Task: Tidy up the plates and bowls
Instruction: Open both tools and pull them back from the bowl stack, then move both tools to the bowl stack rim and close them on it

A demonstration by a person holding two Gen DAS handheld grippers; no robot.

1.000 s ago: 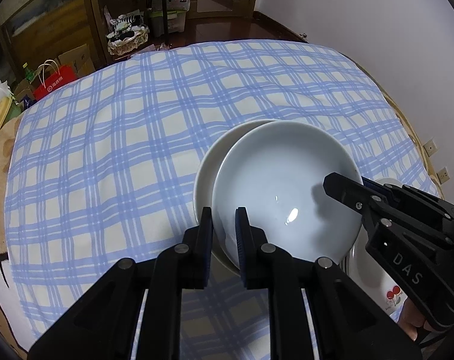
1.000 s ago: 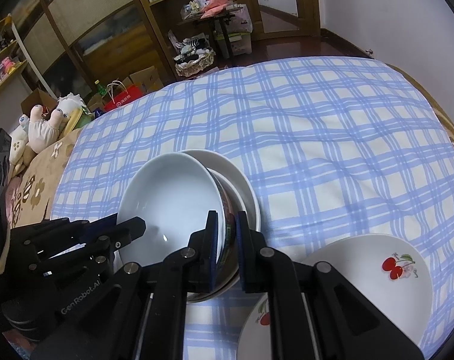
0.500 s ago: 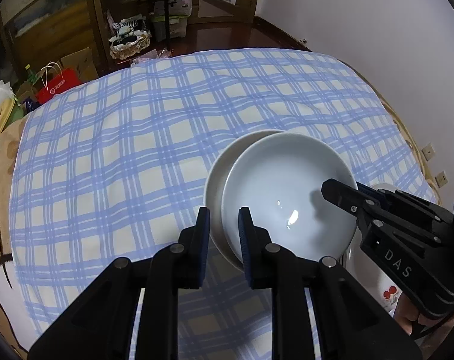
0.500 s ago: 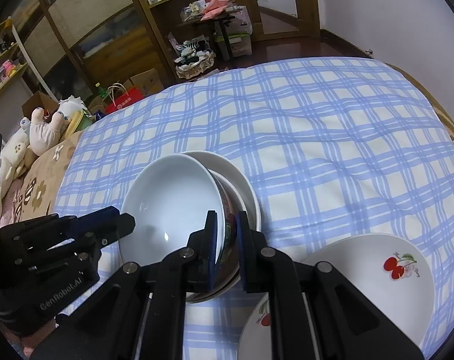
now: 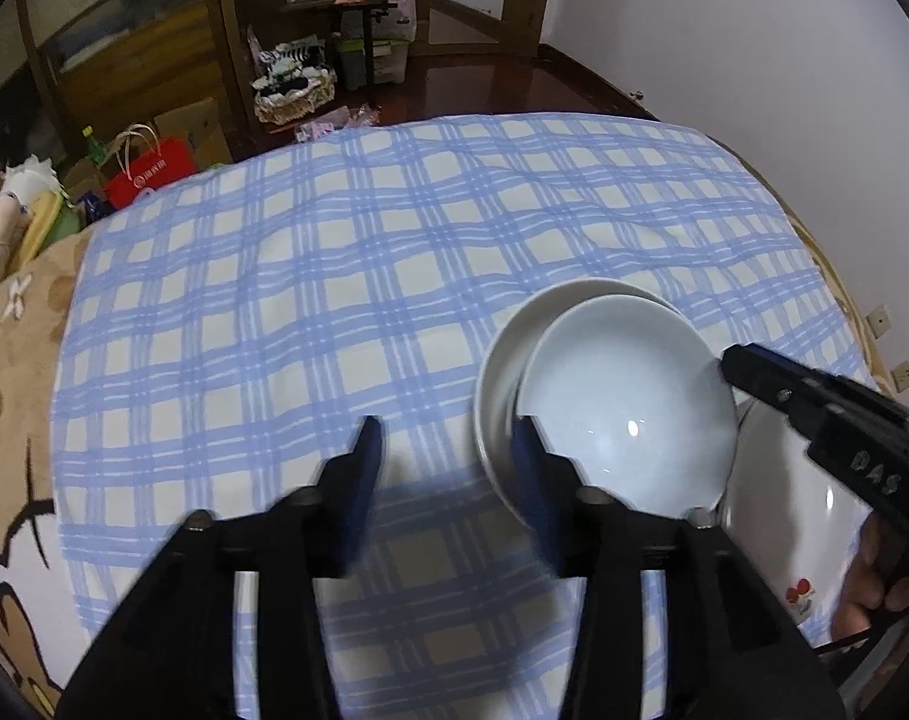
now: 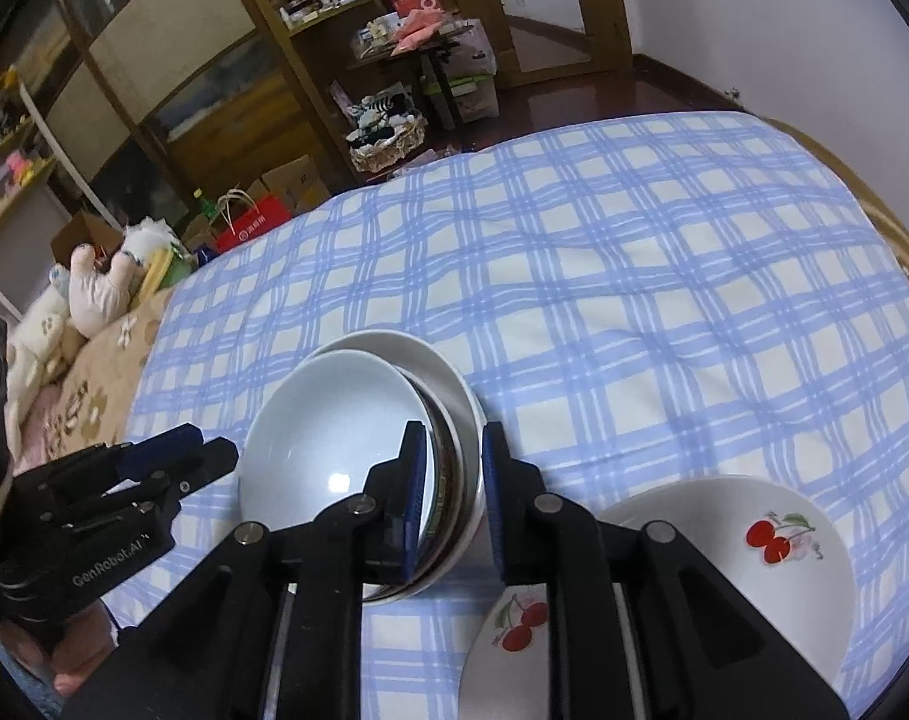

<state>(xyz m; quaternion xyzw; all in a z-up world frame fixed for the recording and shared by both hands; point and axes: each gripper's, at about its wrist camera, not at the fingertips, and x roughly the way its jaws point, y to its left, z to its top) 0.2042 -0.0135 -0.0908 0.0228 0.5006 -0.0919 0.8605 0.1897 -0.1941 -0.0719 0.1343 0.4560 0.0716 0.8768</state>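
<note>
Through my left camera, my left gripper (image 5: 448, 456) has its jaws spreading apart. The left finger (image 5: 364, 456) stands over bare checked cloth (image 5: 346, 276), and the right finger (image 5: 529, 468) is at the near left rim of the stack of bowls (image 5: 610, 402), whether touching I cannot tell. Nothing is pinched between them; my grasp is released. The pale top bowl (image 5: 625, 402) sits nested and slightly off-centre in a white bowl (image 5: 502, 372) beneath it. My right gripper (image 5: 814, 414) comes in from the right with its tip at the stack's right rim. Behind it lies a cherry plate (image 5: 778, 540), partly hidden.

Through my right camera, my right gripper (image 6: 451, 480) straddles the near right edge of the stack: one finger (image 6: 412, 480) inside the top bowl, the other outside the white outer bowl (image 6: 454, 396), with a dark-rimmed bowl (image 6: 442, 456) sandwiched in the stack (only its edge shows). These jaws are opening too, the rims between them, and the pads do not appear to press. Two cherry plates overlap at the near right, a far one (image 6: 730, 534) and a near one (image 6: 514, 642). My left gripper (image 6: 172, 468) is at the left, just clear of the stack.
</note>
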